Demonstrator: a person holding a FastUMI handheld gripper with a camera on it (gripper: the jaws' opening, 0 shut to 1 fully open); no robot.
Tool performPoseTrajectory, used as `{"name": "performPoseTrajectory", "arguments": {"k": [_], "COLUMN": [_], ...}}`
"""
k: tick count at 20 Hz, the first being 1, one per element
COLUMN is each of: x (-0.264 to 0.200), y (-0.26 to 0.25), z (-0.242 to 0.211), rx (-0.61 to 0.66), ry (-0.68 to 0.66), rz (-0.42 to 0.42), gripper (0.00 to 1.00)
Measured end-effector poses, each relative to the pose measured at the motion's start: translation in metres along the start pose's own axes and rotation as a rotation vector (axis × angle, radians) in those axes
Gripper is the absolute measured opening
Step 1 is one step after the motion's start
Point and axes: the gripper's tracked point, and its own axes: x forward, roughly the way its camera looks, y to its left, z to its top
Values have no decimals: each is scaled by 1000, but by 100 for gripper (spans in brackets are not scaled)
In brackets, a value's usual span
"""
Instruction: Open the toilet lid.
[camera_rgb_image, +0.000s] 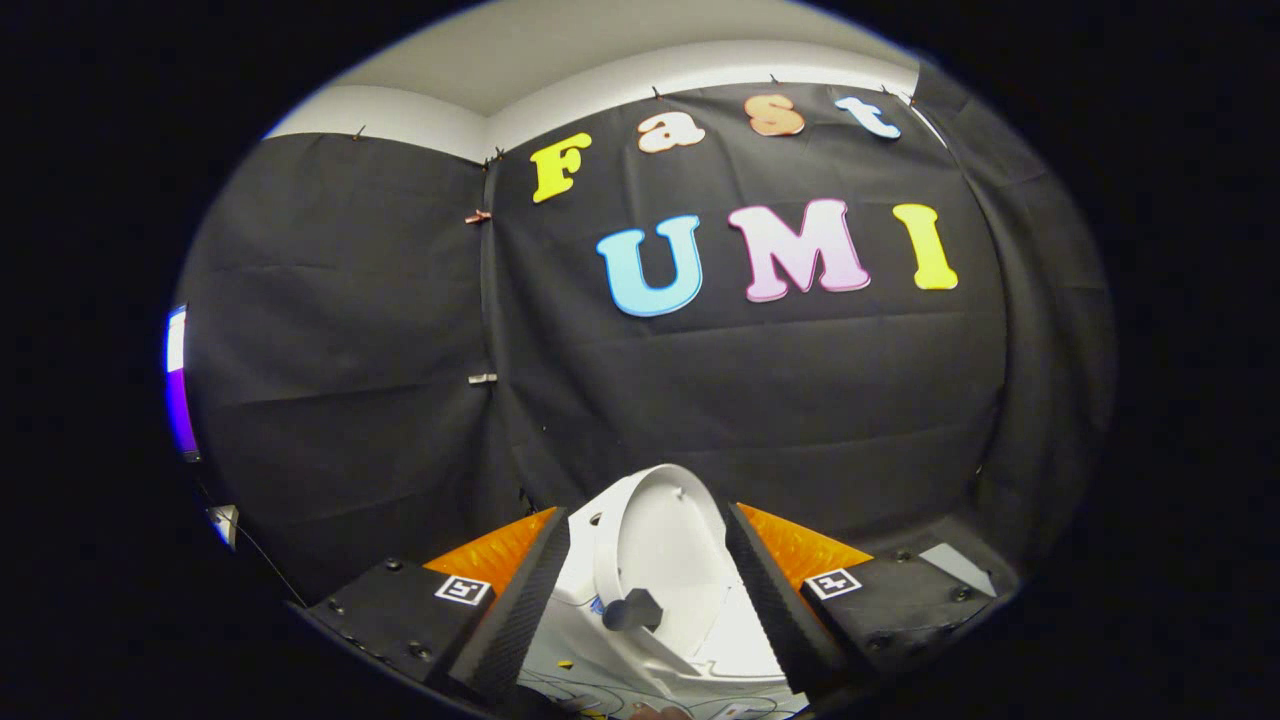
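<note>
A small white toilet (735, 640) sits low between my two fingers. Its oval lid (660, 535) stands raised, nearly upright, with its hollow inner face turned toward me and its top edge leaning toward the black cloth wall. A short grey knob (632, 608) sticks out from the lid's lower left part. My gripper (645, 516) is open, its fingers spread wide on either side of the lid. Neither finger appears to press on the lid or the knob.
The black cloth wall (760, 400) hangs close behind the toilet and wraps round both sides. A lit screen edge (178, 390) shows far off to the left. Thin dark lines cross the white surface (570, 685) below the toilet.
</note>
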Motion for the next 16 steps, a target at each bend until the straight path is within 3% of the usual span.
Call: {"name": "performPoseTrajectory", "arguments": {"k": [10,16], "x": [-88,-127], "y": [-71,-95], "z": [78,87], "rx": [-38,-85], "ry": [-179,-199], "rz": [-168,-250], "gripper": [97,98]}}
